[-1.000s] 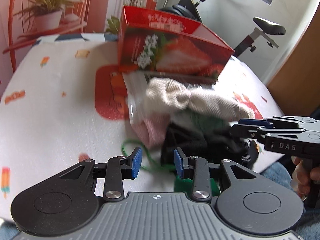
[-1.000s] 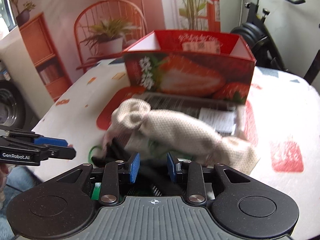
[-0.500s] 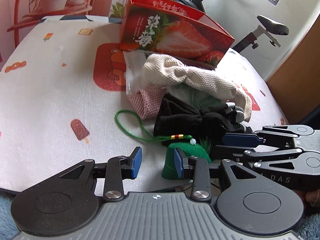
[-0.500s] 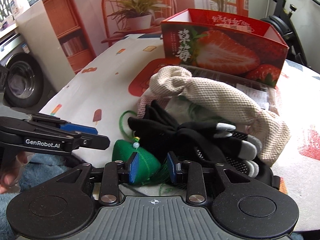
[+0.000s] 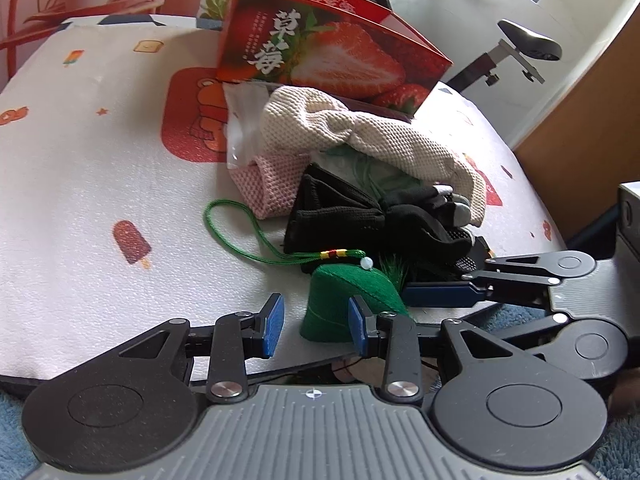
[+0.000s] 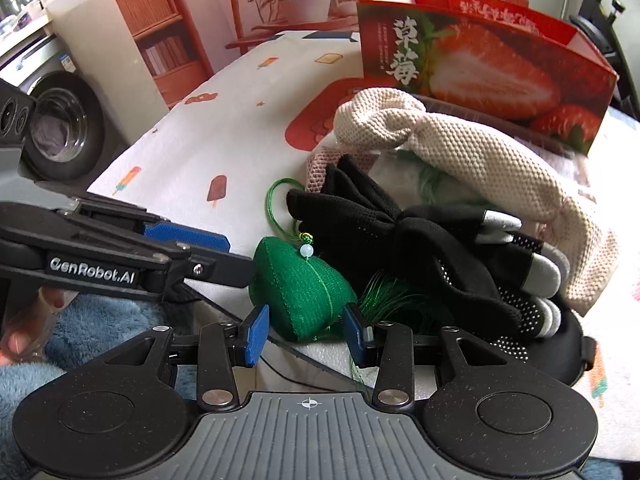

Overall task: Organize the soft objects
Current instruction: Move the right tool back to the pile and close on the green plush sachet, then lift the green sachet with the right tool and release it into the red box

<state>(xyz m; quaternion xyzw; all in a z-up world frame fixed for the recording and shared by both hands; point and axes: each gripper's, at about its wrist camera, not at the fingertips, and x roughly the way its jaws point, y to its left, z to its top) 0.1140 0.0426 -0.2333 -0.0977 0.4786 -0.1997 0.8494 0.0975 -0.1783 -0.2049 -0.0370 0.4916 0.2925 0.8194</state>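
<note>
Green stuffed pouch (image 6: 300,292) sits at the counter (image 5: 80,184) near edge, at 6 o'clock of the heap: black gloves (image 6: 404,240), cream knit cloth (image 6: 460,148), pink knit cloth (image 5: 272,184). Right gripper (image 6: 304,334) fingers apart, flanking the pouch. Left gripper (image 5: 316,324) fingers apart, empty. Strawberry box (image 5: 320,52) at 12 o'clock.

Bare cloth (image 5: 100,168) lies open left of the pile; gloves (image 6: 420,248), pouch (image 6: 300,284) and box (image 5: 328,56) block the right.
</note>
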